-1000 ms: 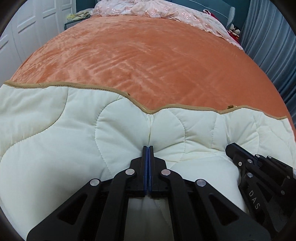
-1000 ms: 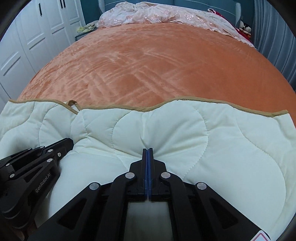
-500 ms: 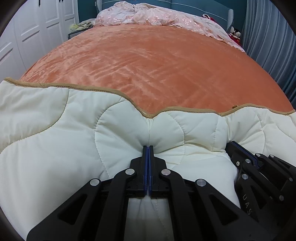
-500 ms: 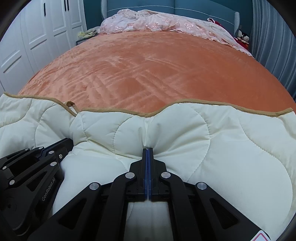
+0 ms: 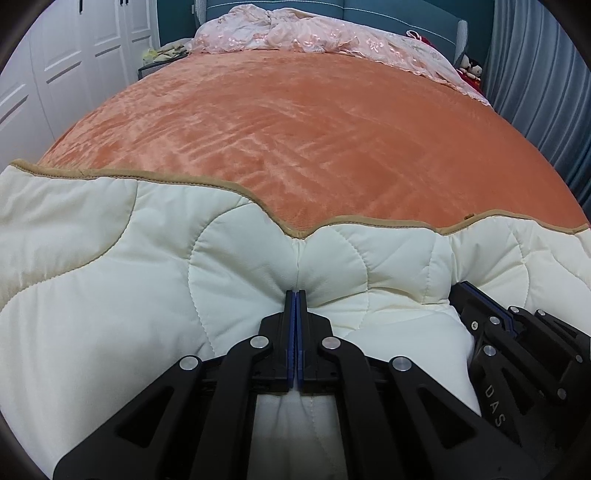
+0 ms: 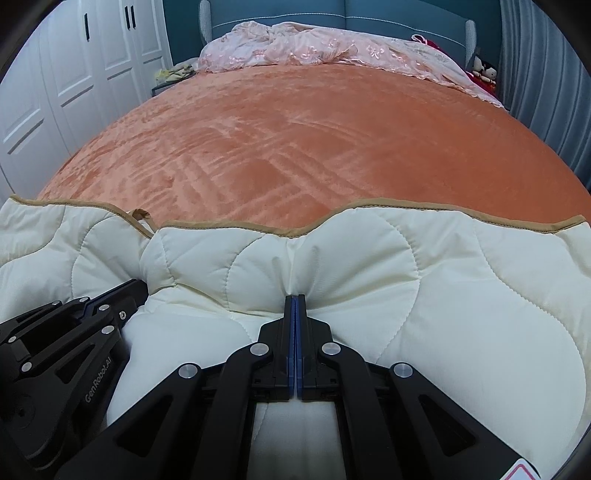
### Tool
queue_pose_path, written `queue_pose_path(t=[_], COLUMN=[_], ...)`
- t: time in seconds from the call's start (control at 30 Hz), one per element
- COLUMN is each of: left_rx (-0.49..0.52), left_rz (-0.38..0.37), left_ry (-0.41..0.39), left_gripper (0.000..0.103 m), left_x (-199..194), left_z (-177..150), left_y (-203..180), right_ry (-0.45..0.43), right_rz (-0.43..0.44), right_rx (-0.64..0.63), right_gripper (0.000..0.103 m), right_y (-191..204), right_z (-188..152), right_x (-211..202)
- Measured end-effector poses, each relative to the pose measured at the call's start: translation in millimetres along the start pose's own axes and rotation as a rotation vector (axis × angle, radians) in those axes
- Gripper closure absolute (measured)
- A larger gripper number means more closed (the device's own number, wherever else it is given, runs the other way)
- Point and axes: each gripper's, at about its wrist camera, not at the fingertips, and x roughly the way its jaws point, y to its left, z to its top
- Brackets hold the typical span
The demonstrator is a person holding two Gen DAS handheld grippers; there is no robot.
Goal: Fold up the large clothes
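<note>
A cream quilted blanket (image 5: 110, 266) with a tan border lies over the near end of the orange bed cover (image 5: 314, 140). My left gripper (image 5: 295, 293) is shut on a pinch of the cream blanket, a little behind its tan edge. My right gripper (image 6: 295, 297) is shut on the same blanket (image 6: 461, 295) close to the right of the left one. Each gripper shows in the other's view: the right gripper (image 5: 476, 299) at lower right, the left gripper (image 6: 122, 295) at lower left. The blanket's near part is hidden under the grippers.
A crumpled pink lace bedspread (image 5: 314, 37) lies at the head of the bed against a blue headboard (image 6: 295, 14). White wardrobe doors (image 6: 74, 74) stand at the left. Grey-blue curtains (image 5: 535, 74) hang at the right. Red soft toys (image 6: 484, 70) sit at the far right corner.
Both grippers have risen and tilted up with the blanket held, so more of the bed's head and the headboard shows. The blanket's tan edge sits lower in both views.
</note>
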Motion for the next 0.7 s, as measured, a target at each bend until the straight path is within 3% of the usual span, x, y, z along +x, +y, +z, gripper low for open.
queue_pose_path(t=[0.1, 0.23, 0.43, 0.5, 0.6, 0.7], left_rx=[-0.054, -0.134, -0.223, -0.237, -0.171, -0.129], left_rz=[-0.052, -0.085, -0.122, -0.147, -0.143, -0.180], left_ry=[0.046, 0.051, 0.075, 0.075, 0.073, 0.116], left_gripper=[0.103, 0.102, 0.103, 0.103, 0.103, 0.103], left_x=[-16, -62, -120, -134, -147, -138], left_z=[9, 9, -27, -42, -63, -84], left_y=[14, 53, 107, 106, 82, 53], right_ry=[0.031, -0.007, -0.005, 0.016, 0.031, 0.072], right_rz=[0.040, 0.086, 0.187, 0.216, 0.220, 0.216], right_rx=[0.042, 0.179, 0.307, 0.295, 0.204, 0.102], right_gripper=[0.103, 0.103, 0.103, 0.103, 0.103, 0.103], right_y=[-10, -37, -61, -50, -17, 18], right_z=[7, 3, -36, -51, -68, -80], right_x=[-13, -64, -136, -151, -166, -157])
